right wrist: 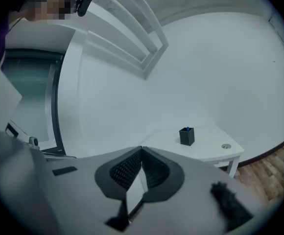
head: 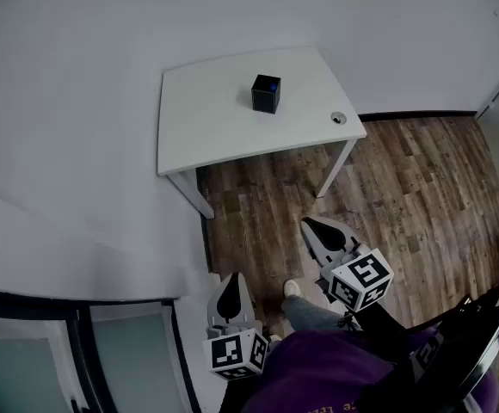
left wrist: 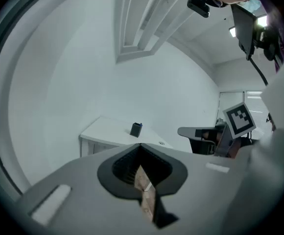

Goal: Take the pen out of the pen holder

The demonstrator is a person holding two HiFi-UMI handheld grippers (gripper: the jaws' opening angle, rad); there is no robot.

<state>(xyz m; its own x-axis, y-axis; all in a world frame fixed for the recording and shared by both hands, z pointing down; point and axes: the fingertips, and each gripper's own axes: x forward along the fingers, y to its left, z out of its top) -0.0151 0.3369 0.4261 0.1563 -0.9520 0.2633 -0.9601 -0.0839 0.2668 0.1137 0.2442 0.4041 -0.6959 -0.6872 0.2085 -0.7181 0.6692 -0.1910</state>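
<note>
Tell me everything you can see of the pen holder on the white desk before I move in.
The pen holder is a small, dark, square-sided cup, open at the top; its material is too far off to tell. It stands upright and alone on the white desk, toward the far edge, touching only the desktop. The blue end of a pen shows at its rim. A round cable grommet lies apart from it near the desk's right corner.

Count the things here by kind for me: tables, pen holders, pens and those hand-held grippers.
Table: 1
Pen holder: 1
Pen: 1, only its blue tip shows
Hand-held gripper: 2, the left hand-held gripper and the right hand-held gripper
Total: 5
</note>
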